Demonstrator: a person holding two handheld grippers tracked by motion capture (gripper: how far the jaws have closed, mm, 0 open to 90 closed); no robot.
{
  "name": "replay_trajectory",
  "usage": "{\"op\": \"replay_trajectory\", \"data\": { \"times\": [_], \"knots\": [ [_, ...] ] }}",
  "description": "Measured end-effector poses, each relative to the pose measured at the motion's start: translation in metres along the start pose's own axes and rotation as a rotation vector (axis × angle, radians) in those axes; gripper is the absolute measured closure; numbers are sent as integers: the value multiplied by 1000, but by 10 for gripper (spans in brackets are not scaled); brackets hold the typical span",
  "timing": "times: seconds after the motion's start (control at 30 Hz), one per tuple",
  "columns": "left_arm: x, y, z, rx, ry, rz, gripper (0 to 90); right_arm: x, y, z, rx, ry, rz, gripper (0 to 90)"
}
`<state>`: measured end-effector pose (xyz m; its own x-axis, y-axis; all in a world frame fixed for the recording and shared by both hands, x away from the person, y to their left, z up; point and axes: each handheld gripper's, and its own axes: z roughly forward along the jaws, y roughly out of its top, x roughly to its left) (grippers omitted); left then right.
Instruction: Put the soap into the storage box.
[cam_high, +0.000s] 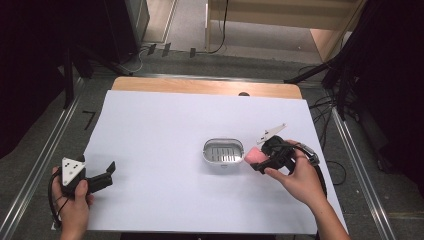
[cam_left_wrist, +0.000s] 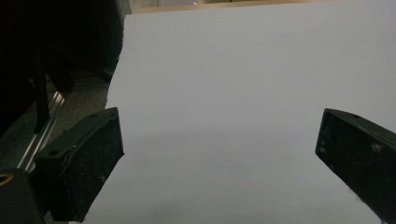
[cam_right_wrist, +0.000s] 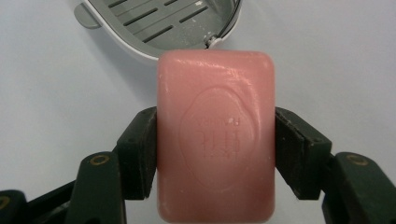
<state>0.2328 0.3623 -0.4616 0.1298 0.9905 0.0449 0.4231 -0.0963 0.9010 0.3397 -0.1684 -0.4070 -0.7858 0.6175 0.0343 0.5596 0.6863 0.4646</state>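
- While the right gripper (cam_right_wrist: 215, 140) pinches the soap (cam_right_wrist: 215, 135) across its short sides, both pads press flat on the pink bar and it sits level between them, stamped face up.
- Held so, the soap (cam_high: 253, 156) hangs just off the right edge of the dish (cam_high: 223, 151), near its rim but not over the slotted floor; whether bar and rim touch I cannot tell, as the high view is too small there.
- From the right gripper view, the dish (cam_right_wrist: 140, 46) lies straight ahead of the bar, its grey slats bare and nothing in it.
- Done, as I judge it: the soap is picked up, gripped firmly, and brought to the dish's side.
- Left, as I judge it: carry the bar over the rim, lower it onto the slats, and let go.
- Farther out, the left gripper (cam_high: 102, 176) rests at the near left of the sheet (cam_high: 165, 190), well apart from the dish; its jaws stand spread with nothing between them, only white sheet (cam_left_wrist: 224, 93) ahead.
- Beyond the sheet, a strip of wooden table (cam_high: 200, 86) shows at the far edge.
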Motion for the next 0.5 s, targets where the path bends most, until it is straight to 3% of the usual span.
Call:
{"op": "replay_trajectory", "data": {
  "times": [0.5],
  "knots": [
    [-2, 0, 1, 4, -14, 29, 10, -1, 0, -8, -32, -3, -78, 388]
  ]
}}
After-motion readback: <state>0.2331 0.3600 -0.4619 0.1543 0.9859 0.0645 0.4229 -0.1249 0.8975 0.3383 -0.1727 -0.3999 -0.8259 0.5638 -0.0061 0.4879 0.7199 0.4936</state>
